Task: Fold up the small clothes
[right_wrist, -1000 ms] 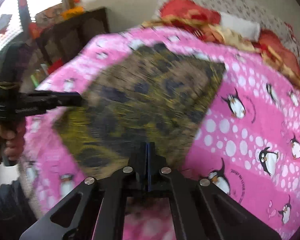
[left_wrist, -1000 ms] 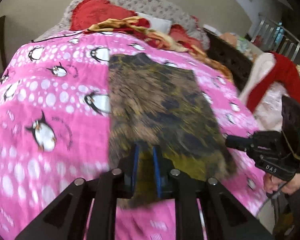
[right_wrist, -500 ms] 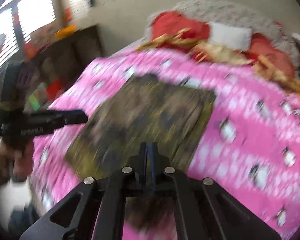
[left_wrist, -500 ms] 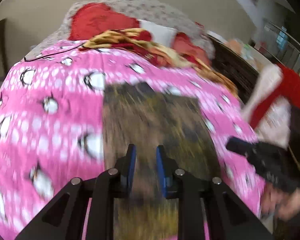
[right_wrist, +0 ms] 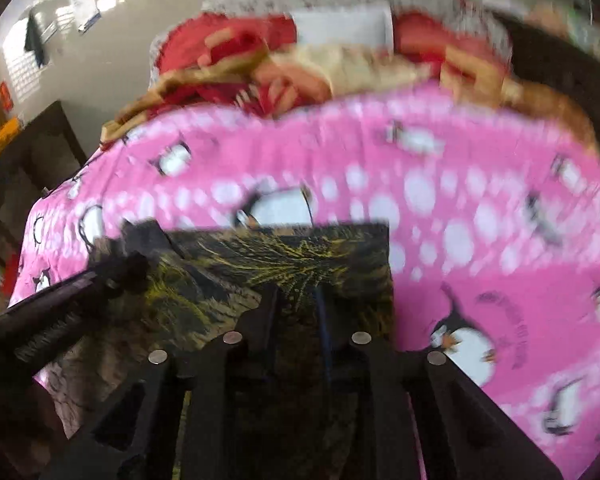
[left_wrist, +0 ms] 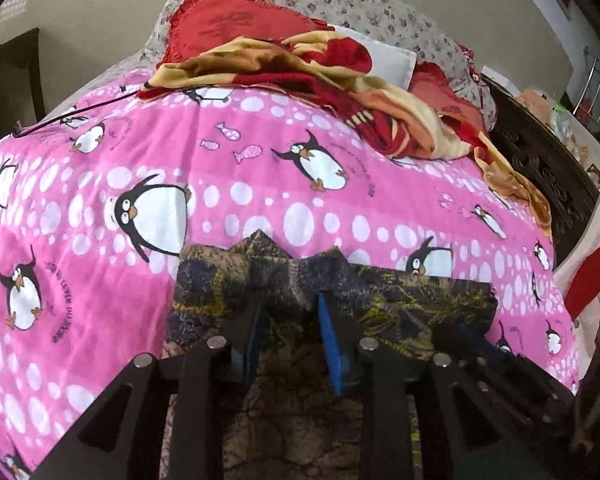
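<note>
The dark patterned garment point(left_wrist: 380, 300) lies on the pink penguin blanket point(left_wrist: 100, 184) in the lower middle of both wrist views, and it looks to me as if one fold has just been laid down: its near edge has been carried over onto the far part, so a doubled band sits across the bottom of the frame. The left gripper point(left_wrist: 288, 324) has its blue-padded jaws opening, with cloth bunched up between them but not clearly pressed. The right gripper point(right_wrist: 296, 312) is opening too, by a narrower gap, over the right end of the folded edge; that view is blurred, so I cannot tell if any fabric clings to its pads. Next, I judge, both tools need to let go cleanly and back off without dragging the top layer, then take the garment by a side for the crosswise fold. Compared with a second ago, the garment no longer stretches long up the frame but shows as a short, wide strip, and both pairs of jaws, then nearly closed on its near hem, now stand apart. Red and yellow bedding point(left_wrist: 300, 64) is heaped at the top.
</note>
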A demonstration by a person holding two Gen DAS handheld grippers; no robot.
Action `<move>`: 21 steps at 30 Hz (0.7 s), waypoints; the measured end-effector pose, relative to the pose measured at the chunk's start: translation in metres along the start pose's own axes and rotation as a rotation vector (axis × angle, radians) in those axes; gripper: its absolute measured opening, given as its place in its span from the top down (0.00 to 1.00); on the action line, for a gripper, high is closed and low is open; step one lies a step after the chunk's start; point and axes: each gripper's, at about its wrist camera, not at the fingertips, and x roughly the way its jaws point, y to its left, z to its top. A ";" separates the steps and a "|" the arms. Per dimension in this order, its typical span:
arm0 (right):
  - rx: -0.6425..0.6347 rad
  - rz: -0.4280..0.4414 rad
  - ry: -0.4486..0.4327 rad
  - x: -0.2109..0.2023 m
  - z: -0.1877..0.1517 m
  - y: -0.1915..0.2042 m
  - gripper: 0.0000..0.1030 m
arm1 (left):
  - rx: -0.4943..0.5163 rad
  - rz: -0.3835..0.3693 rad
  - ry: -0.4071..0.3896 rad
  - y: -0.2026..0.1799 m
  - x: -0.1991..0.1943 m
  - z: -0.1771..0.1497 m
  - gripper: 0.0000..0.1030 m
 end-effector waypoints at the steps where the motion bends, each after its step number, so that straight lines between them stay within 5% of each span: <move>1: 0.010 0.026 -0.018 0.000 -0.002 -0.005 0.85 | 0.016 0.010 -0.010 -0.002 0.001 -0.003 0.71; 21: 0.015 0.053 -0.021 0.008 -0.003 -0.007 0.83 | 0.001 -0.015 -0.039 0.003 0.006 -0.009 0.71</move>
